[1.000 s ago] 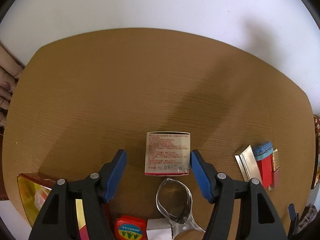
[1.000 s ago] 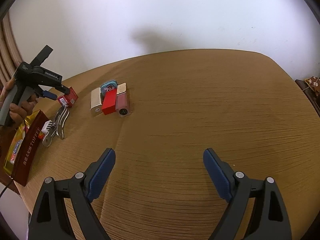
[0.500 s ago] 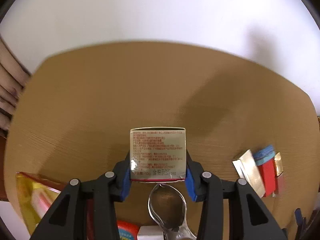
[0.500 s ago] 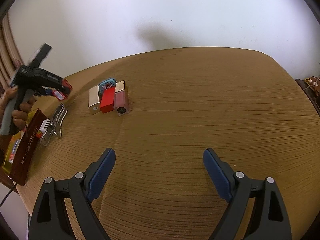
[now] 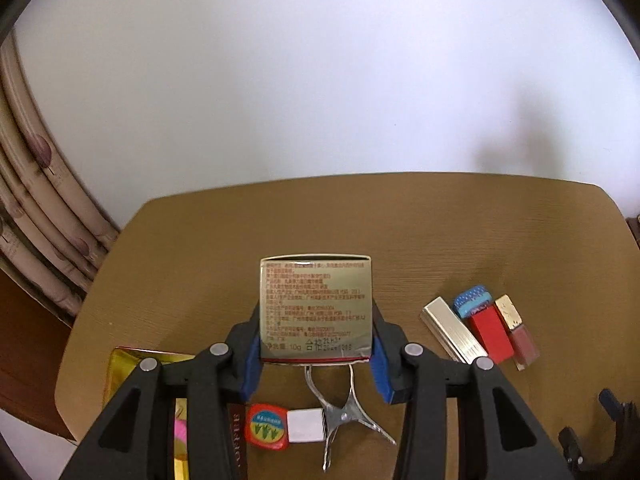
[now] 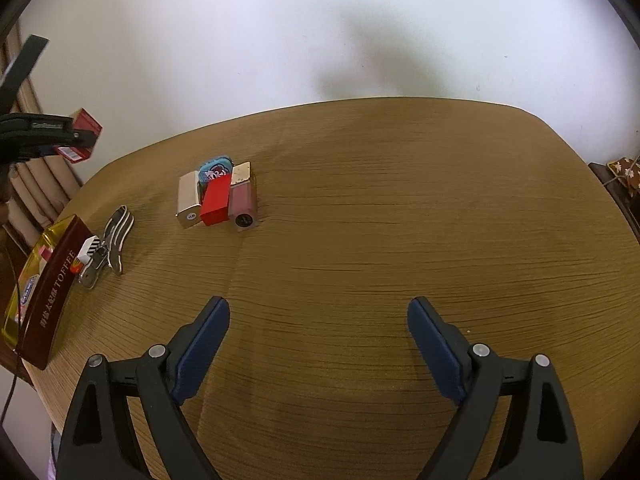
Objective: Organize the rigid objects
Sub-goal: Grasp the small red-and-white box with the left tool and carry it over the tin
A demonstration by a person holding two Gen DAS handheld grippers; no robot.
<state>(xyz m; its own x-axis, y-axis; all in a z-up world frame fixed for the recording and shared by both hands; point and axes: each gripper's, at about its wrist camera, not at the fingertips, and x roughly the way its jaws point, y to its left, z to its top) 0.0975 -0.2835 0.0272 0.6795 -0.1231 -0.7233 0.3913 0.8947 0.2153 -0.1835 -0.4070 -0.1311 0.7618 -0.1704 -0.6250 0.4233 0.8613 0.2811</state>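
My left gripper [image 5: 316,344] is shut on a small gold and red printed box [image 5: 315,308] and holds it well above the brown table [image 5: 440,232]. In the right wrist view the same box [image 6: 82,136] hangs in the left gripper at the far left. A tidy row lies on the table: a gold case [image 6: 189,199], a red box [image 6: 216,199], a pink tube [image 6: 242,204] and a blue tin [image 6: 215,168]. My right gripper [image 6: 318,344] is open and empty above the table's near part.
A silver hair clip [image 6: 114,236], a white block [image 5: 305,426] and a round red item [image 5: 267,426] lie near the left edge. A dark red and gold toffee box [image 6: 44,292] sits at that edge. Curtains [image 5: 36,216] hang behind on the left.
My left gripper closed on the printed box and lifted it off the table. The right gripper has stayed still and open.
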